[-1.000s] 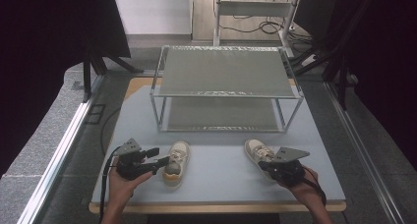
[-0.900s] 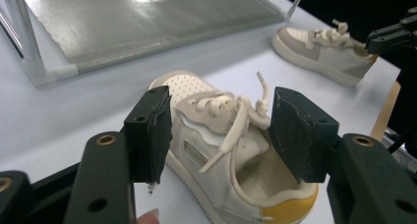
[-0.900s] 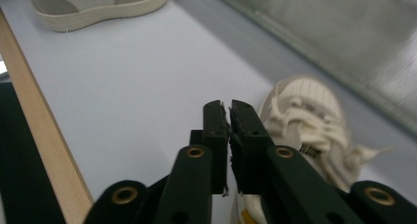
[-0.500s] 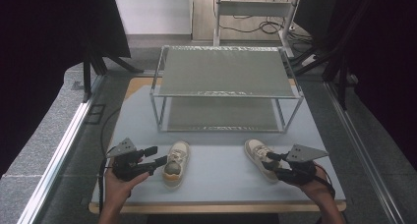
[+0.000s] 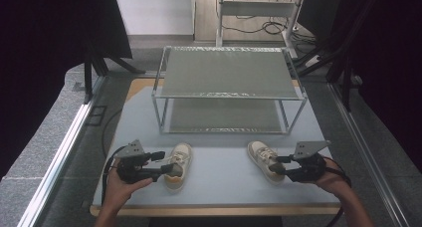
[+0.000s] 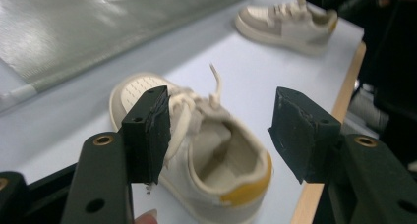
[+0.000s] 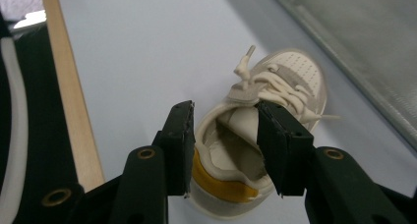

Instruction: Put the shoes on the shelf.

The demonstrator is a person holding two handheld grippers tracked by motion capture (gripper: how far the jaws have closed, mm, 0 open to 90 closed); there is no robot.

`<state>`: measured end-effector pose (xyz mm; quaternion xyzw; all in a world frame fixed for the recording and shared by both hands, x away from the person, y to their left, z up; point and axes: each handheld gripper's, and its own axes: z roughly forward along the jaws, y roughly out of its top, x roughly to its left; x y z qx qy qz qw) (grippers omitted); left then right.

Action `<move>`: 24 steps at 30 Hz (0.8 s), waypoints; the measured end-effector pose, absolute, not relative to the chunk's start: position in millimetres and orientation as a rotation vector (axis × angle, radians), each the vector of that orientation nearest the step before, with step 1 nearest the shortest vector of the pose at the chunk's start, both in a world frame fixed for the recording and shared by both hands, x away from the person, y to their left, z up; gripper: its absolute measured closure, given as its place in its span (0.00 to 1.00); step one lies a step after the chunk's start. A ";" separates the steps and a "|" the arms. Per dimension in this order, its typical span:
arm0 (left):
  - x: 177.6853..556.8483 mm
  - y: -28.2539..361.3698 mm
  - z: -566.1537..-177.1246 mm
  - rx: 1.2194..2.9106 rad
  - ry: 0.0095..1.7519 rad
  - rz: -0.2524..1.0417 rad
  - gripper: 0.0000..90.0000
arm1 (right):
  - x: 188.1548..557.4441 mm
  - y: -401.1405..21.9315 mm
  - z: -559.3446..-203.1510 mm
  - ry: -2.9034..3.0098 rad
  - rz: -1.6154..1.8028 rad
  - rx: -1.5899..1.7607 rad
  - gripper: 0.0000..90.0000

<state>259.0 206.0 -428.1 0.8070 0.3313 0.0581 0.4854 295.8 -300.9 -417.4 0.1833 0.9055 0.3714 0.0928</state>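
On the smooth pale table [image 5: 224, 172], both grippers' fingers stand spread around cream, yellow-heeled sneakers.

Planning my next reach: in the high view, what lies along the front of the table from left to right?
Left tool → left shoe → bare table → right shoe → right tool, its jaws just opened around the heel.

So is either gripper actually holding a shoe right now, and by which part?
Nothing is held. The right gripper has just been opening; its jaws straddle the right shoe at the heel collar. The left gripper stands open around the left shoe.
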 end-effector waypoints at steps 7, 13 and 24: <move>259.5 196.7 -426.9 2.144 0.673 0.112 0.45 | 302.9 -295.6 -420.6 2.774 1.034 0.489 0.65; 263.0 179.4 -422.4 2.328 0.510 0.083 0.45 | 311.1 -290.2 -426.0 2.867 0.976 0.420 0.67; 268.9 156.2 -428.5 2.555 0.350 0.014 0.49 | 316.2 -287.2 -424.7 2.976 0.844 0.344 0.70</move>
